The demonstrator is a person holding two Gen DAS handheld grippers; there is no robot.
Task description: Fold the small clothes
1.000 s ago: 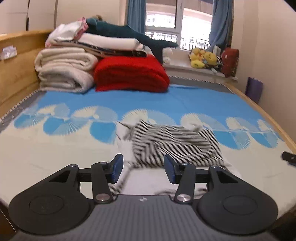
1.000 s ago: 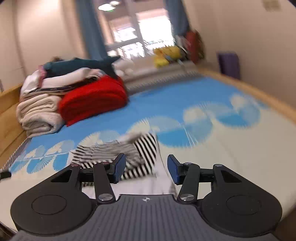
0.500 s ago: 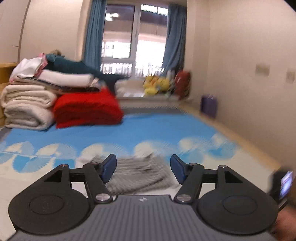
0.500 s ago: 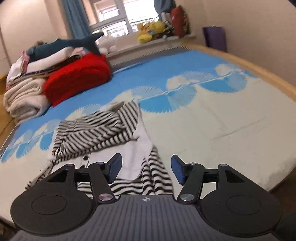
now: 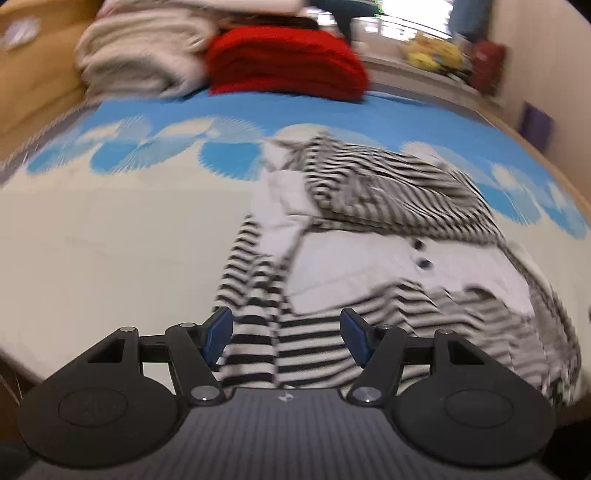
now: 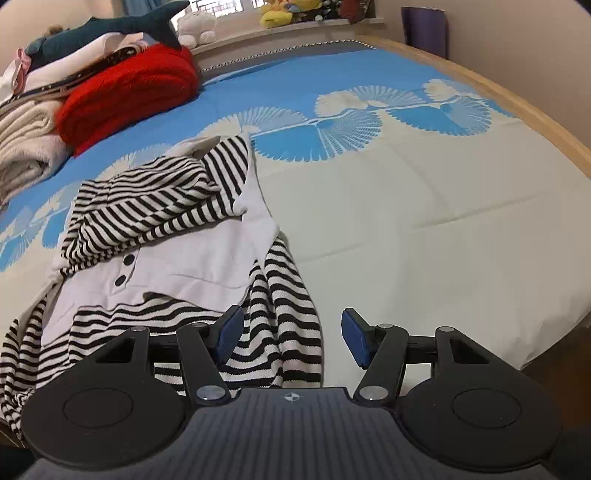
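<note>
Both tools have their jaws spread wide with nothing between them. The left gripper (image 5: 286, 336) hovers over the near edge of the striped garment (image 5: 388, 229), its blue pads (image 5: 218, 332) bracketing a dangling striped sleeve (image 5: 251, 295), while the right gripper (image 6: 291, 336) hangs over the opposite near corner, where another striped sleeve (image 6: 284, 306) trails toward the edge of the bed. That wide stance looks deliberate to me: each tool seems lined up to take one side of the garment at once, so it can be lifted and spread rather than dragged.

The garment lies crumpled near the front edge of the bedspread (image 6: 406, 206), on the cream part just short of the blue fan pattern. A white front panel with two dark buttons (image 6: 125, 271) faces up, and a striped portion is bunched over its far end, so nothing is flat yet. I'd judge the folding has not begun; it first needs straightening. The left view is smeared, so I can't say whether that gripper touches the cloth.

Further back, a folded red blanket (image 6: 129, 92) sits beside a stack of cream bedding (image 6: 26, 147) with a plush shark (image 6: 122, 26) on top, well apart from the working space, presumably kept out of the way. Yellow toys (image 6: 284, 9) line the windowsill.
</note>
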